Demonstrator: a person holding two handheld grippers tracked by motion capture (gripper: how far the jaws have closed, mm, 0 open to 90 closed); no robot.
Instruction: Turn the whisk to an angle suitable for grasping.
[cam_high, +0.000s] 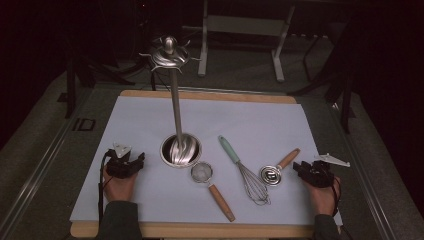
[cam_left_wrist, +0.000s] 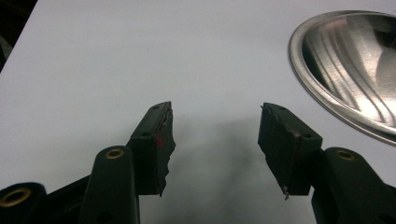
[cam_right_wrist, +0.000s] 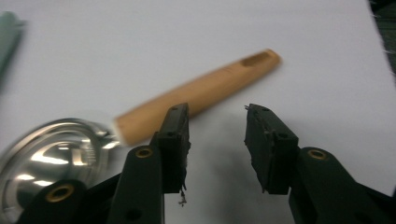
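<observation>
resting low on the white counter (cam_high: 150, 120), both grippers have jaws apart, empty. right gripper (cam_right_wrist: 217, 140) points at the scoop (cam_high: 278, 169), its wooden handle just past the jaws at 11 o'clock. closing off-centre could roll the round handle away. left gripper (cam_left_wrist: 215, 140) sits beside the stand (cam_left_wrist: 355, 65).

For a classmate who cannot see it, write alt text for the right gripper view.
The right tool hovers open over a white sheet, nothing between its black jaws. Just beyond its left jaw lies a small steel scoop with a wooden handle.
</observation>
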